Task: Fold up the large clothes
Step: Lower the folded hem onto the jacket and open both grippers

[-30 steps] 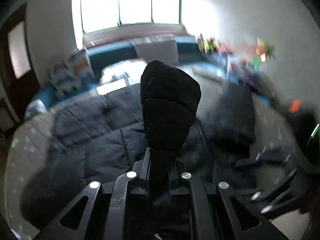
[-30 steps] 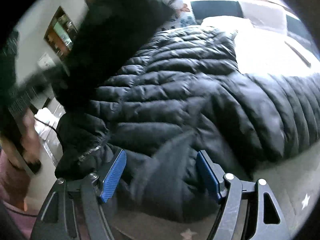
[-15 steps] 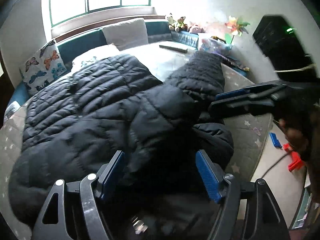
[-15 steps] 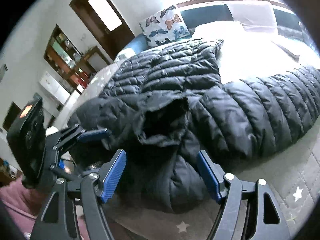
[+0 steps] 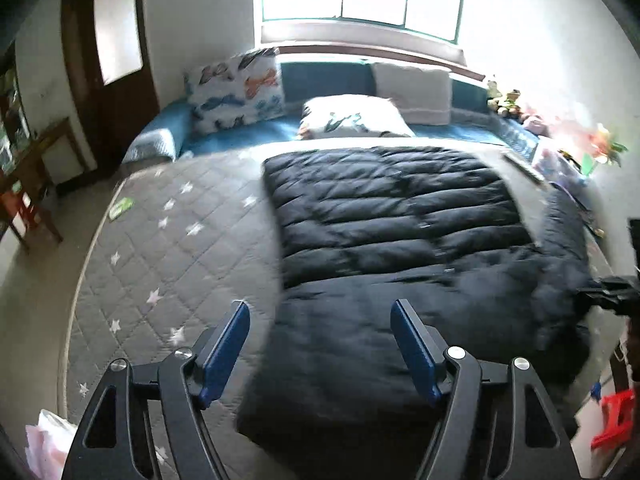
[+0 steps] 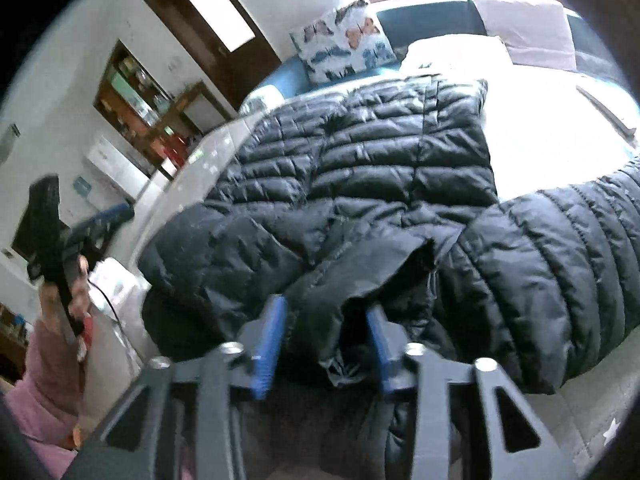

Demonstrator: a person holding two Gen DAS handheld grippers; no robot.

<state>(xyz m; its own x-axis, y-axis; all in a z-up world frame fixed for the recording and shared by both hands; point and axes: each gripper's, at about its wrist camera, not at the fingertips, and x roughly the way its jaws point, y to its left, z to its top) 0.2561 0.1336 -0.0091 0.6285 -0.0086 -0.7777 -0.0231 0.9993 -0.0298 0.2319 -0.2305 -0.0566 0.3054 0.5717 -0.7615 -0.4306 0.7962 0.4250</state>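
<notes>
A large black quilted puffer coat (image 5: 400, 232) lies spread on the grey star-quilted mattress (image 5: 168, 248). My left gripper (image 5: 320, 320) is open and empty, raised above the coat's near left edge. In the right wrist view the coat (image 6: 360, 168) fills the middle, one sleeve (image 6: 560, 248) trailing to the right. My right gripper (image 6: 326, 320) has its blue pads partly closed around a fold of the coat's near edge (image 6: 360, 280); the grip looks loose. The left gripper also shows in the right wrist view (image 6: 104, 216), held up at the far left.
Pillows (image 5: 236, 92) and a white cushion (image 5: 352, 118) lie at the bed's head under a window. A dark door (image 5: 108, 64) and wooden shelves (image 6: 136, 96) stand to the left. Toys (image 5: 508, 100) line the right side. A red stool (image 5: 612, 416) stands on the floor at right.
My left gripper let go of the coat, opened and drew back above the bed. My right gripper's jaws narrowed around a fold of the coat's near edge.
</notes>
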